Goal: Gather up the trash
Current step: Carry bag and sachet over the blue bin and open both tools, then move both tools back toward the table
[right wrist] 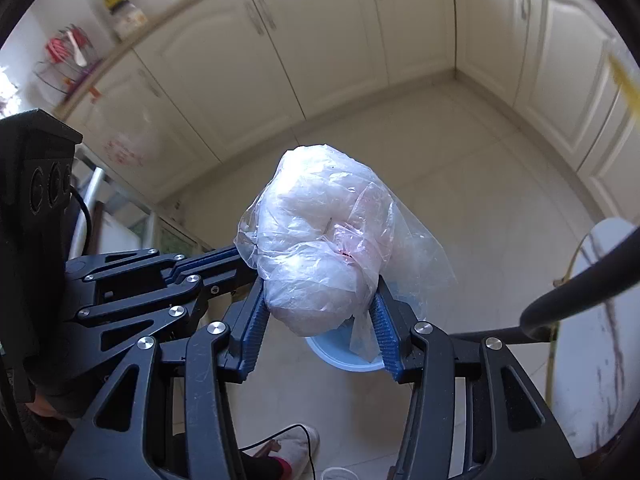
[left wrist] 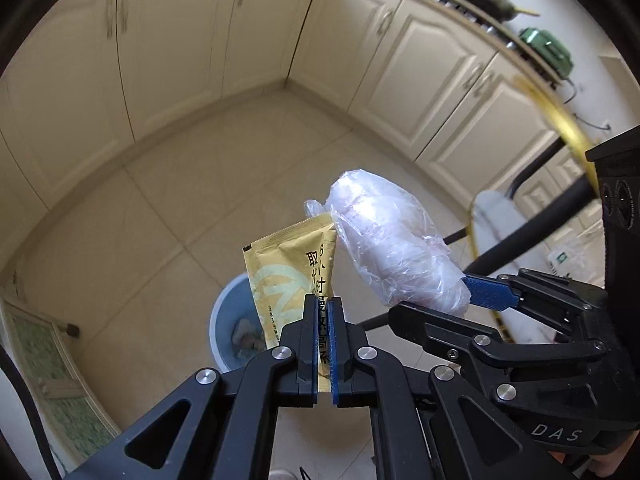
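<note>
- Above the floor (left wrist: 168, 200), we hold both pieces of trash over the bin (left wrist: 236, 328), a pale blue tub with scraps already inside.
- Our left gripper (left wrist: 320, 312) has its fingers together, clamped on the sachet (left wrist: 288, 264): yellow, flat, printed with dark characters, sticking up past the tips.
- Our right gripper (right wrist: 320, 320) has its fingers part-way apart, pressed on the bag (right wrist: 320, 240), a clear crinkled plastic bundle, bulging and whitish.
- We judge the carry nearly done and the drop next; the move calls for centring each piece over the bin (right wrist: 340, 356), then letting go.
- The bag's loose flap may cling to a finger.
</note>
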A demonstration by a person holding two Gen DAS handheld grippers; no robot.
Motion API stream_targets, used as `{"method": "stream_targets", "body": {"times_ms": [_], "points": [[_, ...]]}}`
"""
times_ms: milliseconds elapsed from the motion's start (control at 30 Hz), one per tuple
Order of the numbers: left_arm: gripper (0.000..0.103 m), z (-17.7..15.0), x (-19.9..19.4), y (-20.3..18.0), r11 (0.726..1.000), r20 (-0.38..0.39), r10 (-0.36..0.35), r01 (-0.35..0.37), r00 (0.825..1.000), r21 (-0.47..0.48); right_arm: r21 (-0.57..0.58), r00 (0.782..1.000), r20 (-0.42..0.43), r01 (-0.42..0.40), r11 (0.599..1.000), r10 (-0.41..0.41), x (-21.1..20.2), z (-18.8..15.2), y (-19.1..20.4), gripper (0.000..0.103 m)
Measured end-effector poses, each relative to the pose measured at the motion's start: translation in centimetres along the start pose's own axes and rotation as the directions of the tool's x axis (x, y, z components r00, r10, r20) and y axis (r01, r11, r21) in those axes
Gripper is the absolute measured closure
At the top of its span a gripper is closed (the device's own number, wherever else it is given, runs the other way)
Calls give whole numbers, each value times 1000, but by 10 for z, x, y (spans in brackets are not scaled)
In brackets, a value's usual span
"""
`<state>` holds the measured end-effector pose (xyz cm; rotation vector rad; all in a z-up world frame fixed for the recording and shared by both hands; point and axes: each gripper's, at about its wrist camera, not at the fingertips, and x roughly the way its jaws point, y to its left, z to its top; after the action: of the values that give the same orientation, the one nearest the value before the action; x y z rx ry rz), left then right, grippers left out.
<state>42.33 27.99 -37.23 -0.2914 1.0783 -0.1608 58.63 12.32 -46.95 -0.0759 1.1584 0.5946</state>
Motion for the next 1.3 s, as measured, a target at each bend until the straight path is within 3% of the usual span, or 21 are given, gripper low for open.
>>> {"method": "stream_targets", "body": {"times_ms": [267, 367, 467, 600, 633, 833, 967, 1133, 1300], "points": [[103, -4, 62, 50, 998, -115, 19, -25, 993, -51, 63, 991, -131, 32, 997, -24, 93, -3, -36, 57], [93, 8, 68, 66, 995, -140, 78, -86, 987, -57, 88, 989, -151, 7, 996, 6, 113, -1, -48, 53], [68, 9, 58, 79, 984, -154, 141, -155, 978, -83, 90, 987, -158, 11, 996, 4, 122, -5, -57, 46], [59, 4, 31, 84, 974, -140, 176, -193, 974, -118, 83, 986, -165, 21, 996, -7, 121, -8, -53, 26], [58, 2, 22, 85, 970, -130, 191, -207, 973, -127, 74, 988, -157, 23, 997, -11, 116, -8, -49, 25], [57, -7, -62, 77, 963, 12, 212, -207, 977, -171, 8, 998, -42, 47, 999, -47, 48, -4, -17, 23], [53, -18, -132, 44, 971, 152, 208, -185, 966, -152, -25, 994, 91, 61, 998, -58, -27, -4, 7, 12], [45, -42, -222, -5, 979, 325, 199, -172, 925, -109, -49, 958, 278, 89, 995, -72, -136, -18, 37, 9], [26, -78, -294, -73, 982, 474, 182, -187, 862, -37, -43, 888, 443, 159, 986, -124, -246, -54, 54, 0]]}}
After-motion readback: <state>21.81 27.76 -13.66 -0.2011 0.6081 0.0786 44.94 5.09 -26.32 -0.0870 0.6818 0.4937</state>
